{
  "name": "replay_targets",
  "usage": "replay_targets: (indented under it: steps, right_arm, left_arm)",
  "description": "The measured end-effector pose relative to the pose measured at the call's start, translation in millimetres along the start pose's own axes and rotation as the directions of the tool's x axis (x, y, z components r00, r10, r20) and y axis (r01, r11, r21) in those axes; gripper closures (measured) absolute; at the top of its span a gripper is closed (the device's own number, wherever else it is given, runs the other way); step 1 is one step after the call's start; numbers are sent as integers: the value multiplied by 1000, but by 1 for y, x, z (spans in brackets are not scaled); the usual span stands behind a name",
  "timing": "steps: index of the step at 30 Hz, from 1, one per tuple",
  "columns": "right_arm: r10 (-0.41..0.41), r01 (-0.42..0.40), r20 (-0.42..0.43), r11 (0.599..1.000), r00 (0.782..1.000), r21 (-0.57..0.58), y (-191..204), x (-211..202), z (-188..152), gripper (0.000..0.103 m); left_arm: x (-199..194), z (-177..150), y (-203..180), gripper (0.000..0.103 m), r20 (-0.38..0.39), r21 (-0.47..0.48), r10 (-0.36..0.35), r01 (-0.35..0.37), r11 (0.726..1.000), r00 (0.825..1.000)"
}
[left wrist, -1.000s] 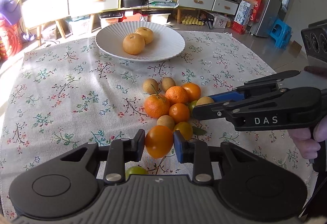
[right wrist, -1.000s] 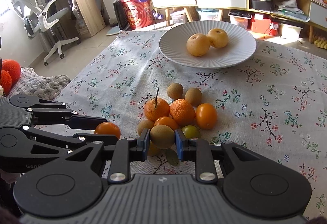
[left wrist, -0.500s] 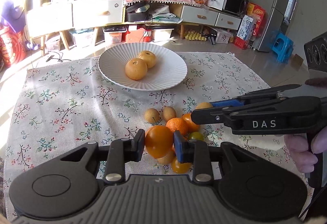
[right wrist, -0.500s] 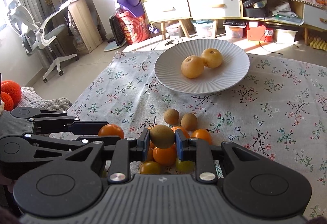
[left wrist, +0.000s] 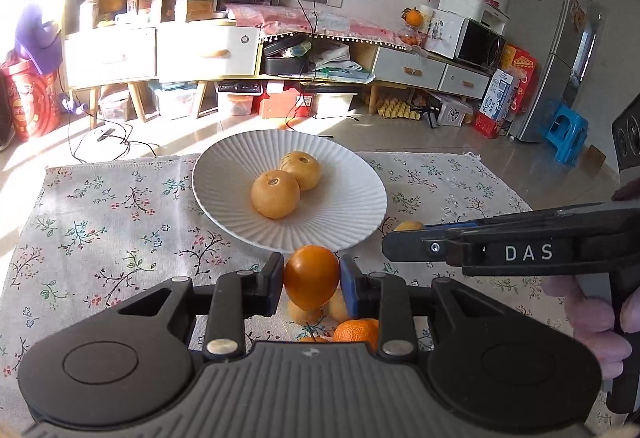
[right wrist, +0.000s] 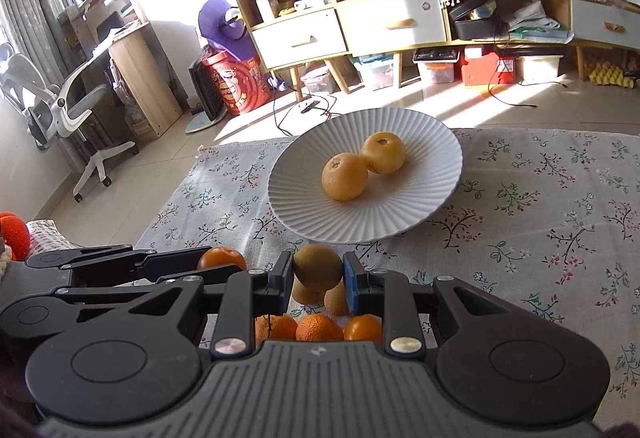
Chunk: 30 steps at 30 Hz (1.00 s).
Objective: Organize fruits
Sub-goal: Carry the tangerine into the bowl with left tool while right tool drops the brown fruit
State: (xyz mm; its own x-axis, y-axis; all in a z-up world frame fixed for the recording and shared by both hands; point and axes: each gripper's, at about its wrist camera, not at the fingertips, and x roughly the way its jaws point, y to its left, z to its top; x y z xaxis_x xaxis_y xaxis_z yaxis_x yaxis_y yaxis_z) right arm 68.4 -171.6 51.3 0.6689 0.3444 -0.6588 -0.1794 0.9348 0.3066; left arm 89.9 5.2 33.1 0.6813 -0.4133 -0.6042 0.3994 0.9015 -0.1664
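Here, the left gripper [left wrist: 311, 281] is clamping an orange [left wrist: 311, 281] between its pads, the fruit sitting just short of the plate [left wrist: 224, 174]. Beside it, the right gripper [right wrist: 317, 275] is squeezing a kiwi [right wrist: 317, 267] above the loose pile [right wrist: 320, 326], also near the plate's front rim, where two pears [right wrist: 362, 170] are lying.

Left gripper [left wrist: 311, 280] is clamped tight on a smooth orange fruit [left wrist: 311, 281], fingers pointing forward and angled downward, the fruit pinched squarely between both pads. Right gripper [right wrist: 317, 274] is closed on a brownish-green fruit [right wrist: 317, 266], tilted down the same way. The two sit side by side, close together, and a hand [left wrist: 592, 322] wraps the right gripper's handle at the frame's edge.
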Motion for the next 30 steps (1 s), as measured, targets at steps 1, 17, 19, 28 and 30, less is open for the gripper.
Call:
replay_targets:
  steps: [1,17,19,28,30]
  right_arm:
    - [3,-3,-1,1000,1000,12,-4,3,3,79]
    - [-49,54,-41,991,998,124,-50,54,40,79]
    - [-55,60,-44,991,997,115,-50,59,43,79]
    - [-76,85,-75,990,994,115,-52,80,48,79]
    - [-82,91,-82,989,993,113,-52,83,48,79]
  left_arm:
    - [5,2,0,83,2,-4,-4,4,1000,1000]
    - [75,25,-13,83,-24,-3,-26,26,1000,999]
    - [80,25,-11,83,-33,-11,-18,18,1000,999]
    - [92,28,0,83,-59,-51,-6,3,999,998]
    - [93,29,0,83,-58,-58,-10,6,998,998]
